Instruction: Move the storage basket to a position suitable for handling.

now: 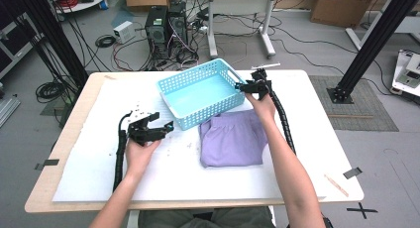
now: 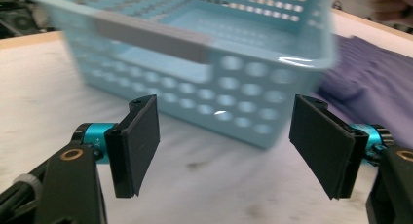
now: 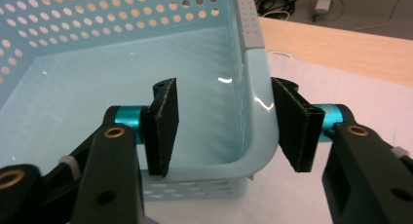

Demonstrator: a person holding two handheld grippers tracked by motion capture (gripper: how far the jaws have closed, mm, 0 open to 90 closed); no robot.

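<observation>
An empty light-blue perforated basket (image 1: 195, 120) sits at an angle on the white sheet near the middle of the table. A folded purple cloth (image 1: 233, 139) lies just in front of it, to the right. My left gripper (image 1: 166, 121) stands open a little left of the basket's near corner, with nothing between its jaws. In the left gripper view the left gripper (image 2: 226, 146) faces the basket's wall (image 2: 195, 78), and the cloth (image 2: 365, 87) lies at the right. My right gripper (image 1: 239, 87) is at the basket's far right corner. Its open jaws (image 3: 224, 121) straddle the corner rim (image 3: 260, 97), one pad inside and one outside.
A white sheet (image 1: 99, 168) covers most of the wooden table (image 1: 337, 139). A thin wooden stick (image 1: 336, 185) lies near the front right corner. Black frame posts (image 1: 376, 39) stand at both sides, and computers and cables (image 1: 163, 29) sit on the floor beyond.
</observation>
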